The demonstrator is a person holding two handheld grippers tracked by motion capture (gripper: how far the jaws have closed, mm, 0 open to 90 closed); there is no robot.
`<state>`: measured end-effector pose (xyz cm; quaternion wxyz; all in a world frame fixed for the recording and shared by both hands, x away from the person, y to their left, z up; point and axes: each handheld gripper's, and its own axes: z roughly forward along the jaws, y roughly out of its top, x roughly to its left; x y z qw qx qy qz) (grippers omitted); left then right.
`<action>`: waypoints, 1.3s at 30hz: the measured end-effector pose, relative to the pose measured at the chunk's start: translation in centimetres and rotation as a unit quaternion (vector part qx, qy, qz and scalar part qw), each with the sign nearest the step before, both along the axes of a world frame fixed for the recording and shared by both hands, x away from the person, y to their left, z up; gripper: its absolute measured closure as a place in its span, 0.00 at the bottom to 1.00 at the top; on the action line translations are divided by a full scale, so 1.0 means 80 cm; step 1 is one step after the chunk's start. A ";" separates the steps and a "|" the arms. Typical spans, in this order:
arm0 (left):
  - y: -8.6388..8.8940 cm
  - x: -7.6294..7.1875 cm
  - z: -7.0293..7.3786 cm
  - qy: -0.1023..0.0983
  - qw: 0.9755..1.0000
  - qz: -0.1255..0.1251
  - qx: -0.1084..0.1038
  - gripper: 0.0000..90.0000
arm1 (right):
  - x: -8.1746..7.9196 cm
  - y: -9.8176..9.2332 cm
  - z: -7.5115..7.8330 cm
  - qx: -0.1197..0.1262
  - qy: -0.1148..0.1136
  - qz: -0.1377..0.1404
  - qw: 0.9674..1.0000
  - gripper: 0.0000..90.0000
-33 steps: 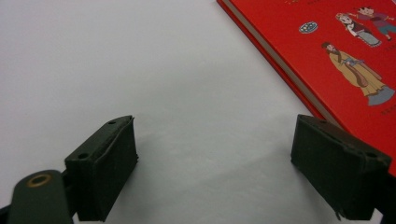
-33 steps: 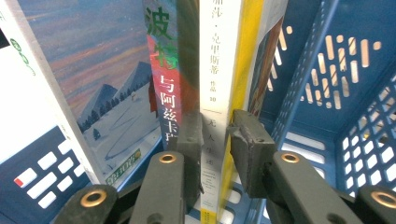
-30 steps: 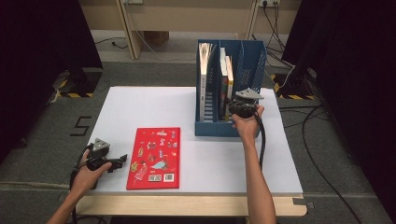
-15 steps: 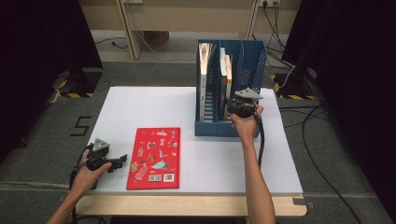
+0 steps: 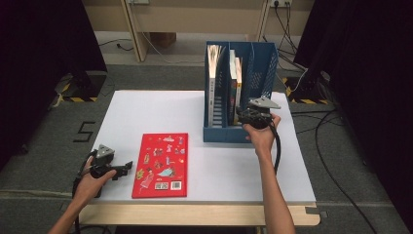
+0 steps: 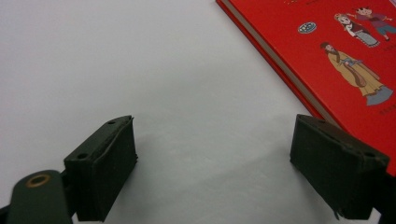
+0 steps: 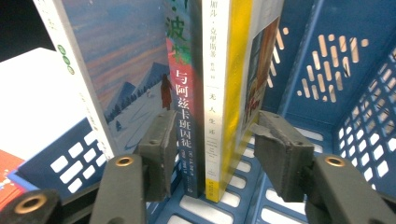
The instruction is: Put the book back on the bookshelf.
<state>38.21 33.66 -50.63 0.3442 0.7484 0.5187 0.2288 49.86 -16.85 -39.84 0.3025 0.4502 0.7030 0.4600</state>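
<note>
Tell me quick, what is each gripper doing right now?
Left gripper: open, holding nothing, beside the red book.
Right gripper: jaws have just been opening, pads now apart from the white-spined book standing between them.

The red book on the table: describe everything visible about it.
The red book lies flat and closed on the white table, cover up, near the front edge. Its glossy red cover carries small cartoon figures and a barcode patch near the lower edge. The left gripper view shows pale page edges under the cover. The left gripper sits just beside its left edge, jaws open, not visibly touching it.
</note>
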 end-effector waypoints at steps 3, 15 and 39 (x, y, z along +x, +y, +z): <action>0.000 0.000 0.000 0.000 1.000 0.000 0.000 0.15 | -0.005 0.000 0.003 0.001 -0.001 0.000 1.000 0.51; 0.000 0.000 0.000 0.001 1.000 0.000 0.000 0.15 | -0.023 0.006 0.007 0.015 0.002 0.011 1.000 0.41; 0.000 0.000 0.000 0.000 1.000 -0.001 -0.001 0.15 | -0.064 0.053 -0.009 0.016 0.031 0.084 0.996 0.35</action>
